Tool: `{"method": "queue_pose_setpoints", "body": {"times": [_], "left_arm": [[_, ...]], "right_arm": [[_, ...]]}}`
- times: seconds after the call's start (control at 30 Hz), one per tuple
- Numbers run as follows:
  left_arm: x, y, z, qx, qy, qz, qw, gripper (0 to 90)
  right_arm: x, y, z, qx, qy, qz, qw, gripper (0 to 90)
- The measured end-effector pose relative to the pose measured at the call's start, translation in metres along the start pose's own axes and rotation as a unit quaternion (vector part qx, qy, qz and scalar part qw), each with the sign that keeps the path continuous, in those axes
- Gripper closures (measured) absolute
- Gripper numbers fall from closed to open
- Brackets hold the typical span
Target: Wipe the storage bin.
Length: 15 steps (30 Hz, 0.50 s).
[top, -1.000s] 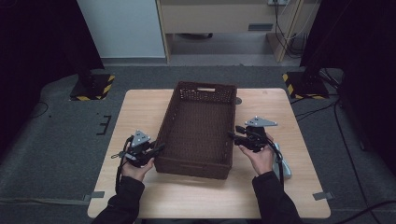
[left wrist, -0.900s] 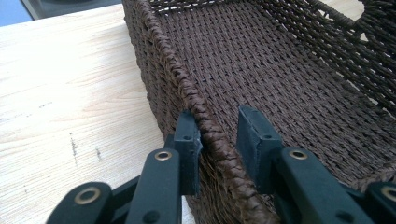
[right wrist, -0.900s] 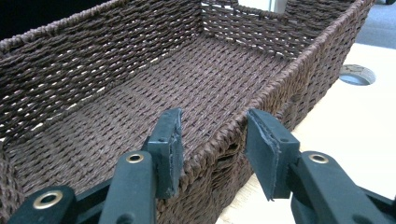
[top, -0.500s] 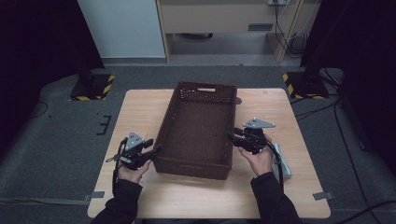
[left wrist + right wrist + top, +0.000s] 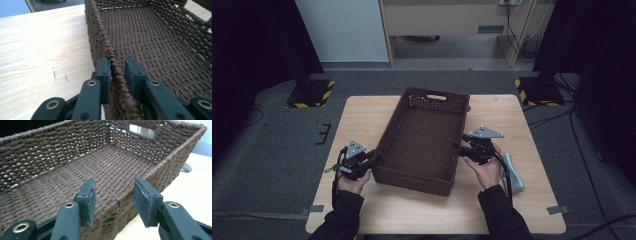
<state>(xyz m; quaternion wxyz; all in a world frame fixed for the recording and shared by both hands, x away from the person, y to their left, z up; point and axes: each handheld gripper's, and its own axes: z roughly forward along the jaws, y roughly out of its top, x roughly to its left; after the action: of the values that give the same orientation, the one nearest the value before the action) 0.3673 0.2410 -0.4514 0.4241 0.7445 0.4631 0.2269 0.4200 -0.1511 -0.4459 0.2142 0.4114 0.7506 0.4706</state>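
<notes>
Flanking basket, left tool clamped, right tool astride

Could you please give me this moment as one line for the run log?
left gripper: just closed, shut on basket left rim | right gripper: just opening, fingers astride right rim, not pressing | basket: on table

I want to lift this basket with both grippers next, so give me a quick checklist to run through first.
1. left gripper gripping the basket at its left rim: ok, jaws just closed on it.
2. right gripper gripping the right rim: not ok. The jaws straddle the rim but stand apart from it, and have just been opening.
3. Basket empty: ok.
4. Basket resting flat on the table: ok.
5. pale object beside the right hand clear of the basket: ok.
</notes>
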Motion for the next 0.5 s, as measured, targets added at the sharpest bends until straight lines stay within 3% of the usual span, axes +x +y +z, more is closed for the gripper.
{"method": "queue_pose_setpoints", "body": {"times": [0.2,0.37,0.5], "left_arm": [[-0.0001,-0.0008,-0.0023,-0.004,0.0,0.007,1.0,70.2],[-0.0004,-0.003,-0.0064,-0.009,-0.001,0.0,1.0,65.9],[0.0014,-0.002,-0.0072,-0.003,0.001,0.003,1.0,69.9]], "right_arm": [[-0.0015,-0.0028,0.0034,0.012,0.006,0.007,0.9999,53.5],[-0.0005,-0.003,0.0015,0.017,0.006,0.013,0.9998,54.2],[0.0018,-0.0054,-0.0018,0.015,0.008,0.017,0.9997,53.8]]}}
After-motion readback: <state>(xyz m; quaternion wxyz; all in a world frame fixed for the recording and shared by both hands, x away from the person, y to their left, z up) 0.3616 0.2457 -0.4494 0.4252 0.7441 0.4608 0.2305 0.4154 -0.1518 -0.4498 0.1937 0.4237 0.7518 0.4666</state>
